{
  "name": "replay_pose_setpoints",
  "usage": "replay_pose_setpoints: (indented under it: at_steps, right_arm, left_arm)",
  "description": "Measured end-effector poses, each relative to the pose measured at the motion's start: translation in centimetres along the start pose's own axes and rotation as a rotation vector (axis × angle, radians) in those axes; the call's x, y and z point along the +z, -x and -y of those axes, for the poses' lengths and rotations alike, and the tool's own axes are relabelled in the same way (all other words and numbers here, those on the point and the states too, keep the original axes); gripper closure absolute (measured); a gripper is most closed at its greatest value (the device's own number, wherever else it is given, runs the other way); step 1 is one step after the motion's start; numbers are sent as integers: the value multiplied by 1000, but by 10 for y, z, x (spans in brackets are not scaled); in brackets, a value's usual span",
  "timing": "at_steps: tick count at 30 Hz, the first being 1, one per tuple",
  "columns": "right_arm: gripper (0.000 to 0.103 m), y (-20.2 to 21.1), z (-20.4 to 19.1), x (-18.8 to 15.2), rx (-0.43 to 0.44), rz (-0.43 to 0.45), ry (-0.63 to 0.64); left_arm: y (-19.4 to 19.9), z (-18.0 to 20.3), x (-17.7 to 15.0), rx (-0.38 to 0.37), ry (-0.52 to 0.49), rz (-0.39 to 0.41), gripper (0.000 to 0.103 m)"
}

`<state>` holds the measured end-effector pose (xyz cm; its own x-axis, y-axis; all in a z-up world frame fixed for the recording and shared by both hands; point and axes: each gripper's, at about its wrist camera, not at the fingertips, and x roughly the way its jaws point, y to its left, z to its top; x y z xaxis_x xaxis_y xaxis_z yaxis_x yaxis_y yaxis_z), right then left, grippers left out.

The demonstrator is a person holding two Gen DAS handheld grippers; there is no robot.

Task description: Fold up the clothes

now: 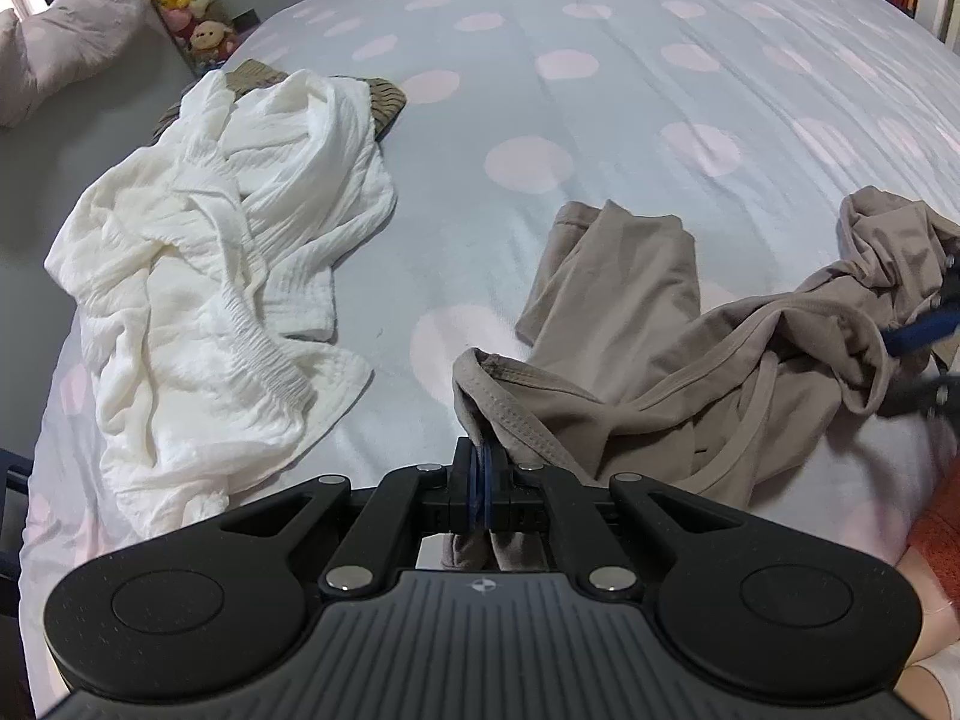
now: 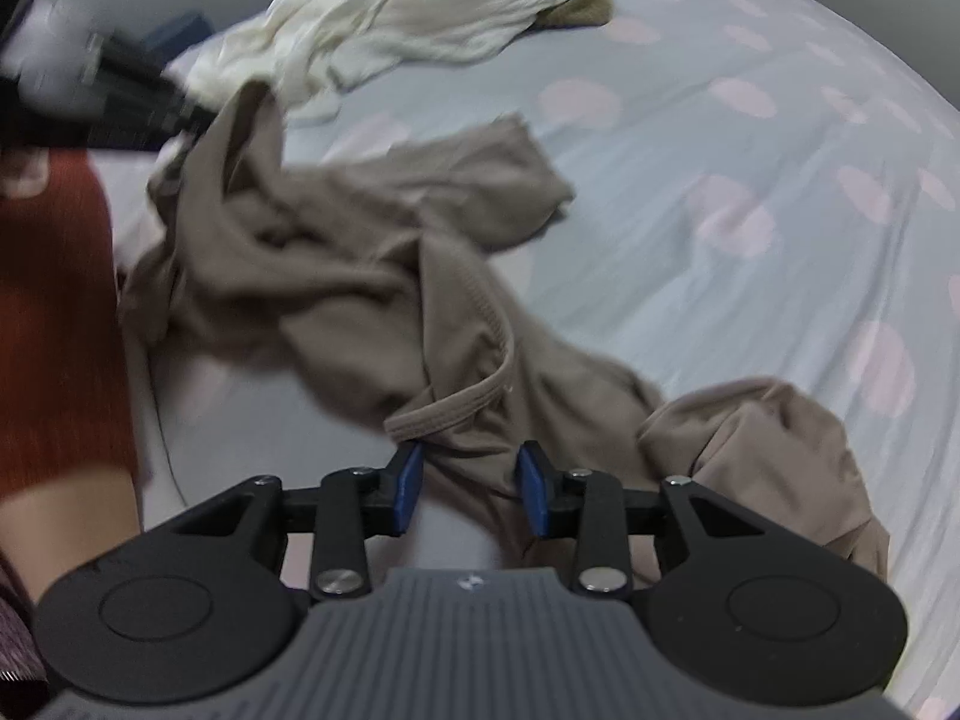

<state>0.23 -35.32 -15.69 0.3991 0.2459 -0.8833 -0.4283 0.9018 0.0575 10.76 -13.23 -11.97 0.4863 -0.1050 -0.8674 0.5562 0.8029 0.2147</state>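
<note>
Taupe garment [image 1: 624, 360]: spread crumpled across the near part of the bed [image 1: 600, 138], stretched between the two tongs; one sleeve-like flap is laid flat toward the middle of the bed.
Left tongs [image 1: 483, 480]: pressed together on a stitched hem of the taupe garment, with cloth seen bunched between the blue pads and hanging below them.
Right tongs [image 2: 471, 483]: spread apart, blue pads on either side of a fold of the garment (the left pad is just under a ribbed band; whether it touches cannot be told); nothing is pinched.
Right tongs from the left view: seen blurred at the right edge, against the bunched far end of the garment.
White garment [image 1: 210, 276]: heaped left of the taupe one, well apart from both tongs, with a gathered elastic band showing.
Knit item [image 1: 384, 99]: brownish, partly covered by the white heap's far edge.
Bed cover: pale blue with pink dots.
Person: a rust-red sleeve [image 2: 54, 312] is seen at the left of the right view.
</note>
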Motion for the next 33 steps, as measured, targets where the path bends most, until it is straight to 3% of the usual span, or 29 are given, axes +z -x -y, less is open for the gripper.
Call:
replay_pose_setpoints:
  at_steps: [10, 14, 16, 25, 33]
  right_arm:
    - [61, 31, 6, 6, -14, 21, 115]
    - [71, 23, 21, 11, -52, -12, 169]
    - [76, 15, 24, 13, -39, -29, 191]
    - [76, -18, 10, 7, 33, -122, 346]
    - [75, -24, 12, 0, 84, -169, 378]
  left_arm:
    - [1, 1, -2, 2, -3, -5, 102]
    - [2, 1, -3, 2, -5, -6, 102]
    - [1, 1, -3, 1, -4, -8, 102]
    - [-2, -3, -4, -9, 0, -20, 102]
    - [-4, -4, -4, -19, 4, -27, 102]
